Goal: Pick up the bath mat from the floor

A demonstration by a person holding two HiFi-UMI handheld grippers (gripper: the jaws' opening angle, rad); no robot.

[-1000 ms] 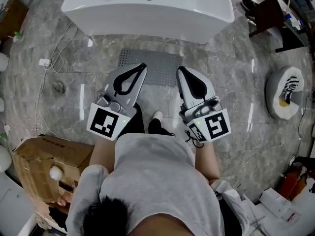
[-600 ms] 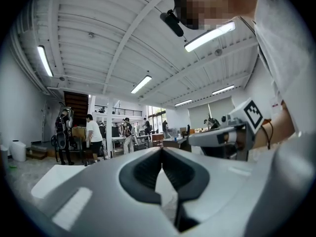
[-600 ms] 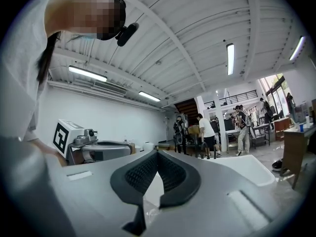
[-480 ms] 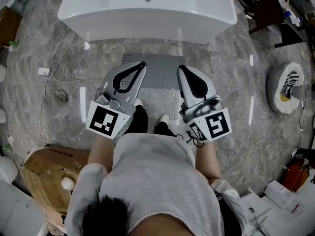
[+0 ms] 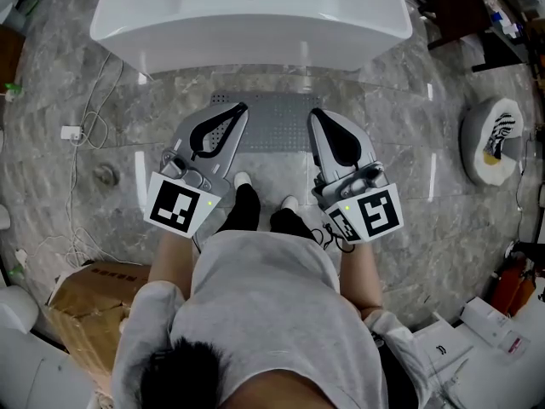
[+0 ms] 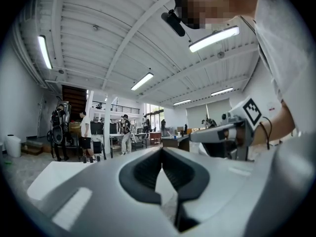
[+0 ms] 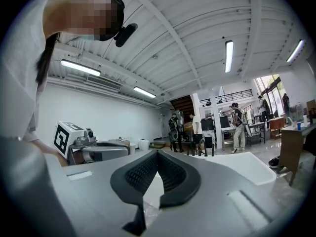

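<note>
In front of the bathtub: bath mat not yet picked up.
Left gripper and right gripper hover over the mat, both clenched on nothing; lowering and grasping remain.

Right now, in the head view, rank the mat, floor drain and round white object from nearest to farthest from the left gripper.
1. The mat: on the floor straight ahead, with the left gripper tips overlapping it in this view.
2. The floor drain: out to the left.
3. The round white object: far off at the right edge.
</note>
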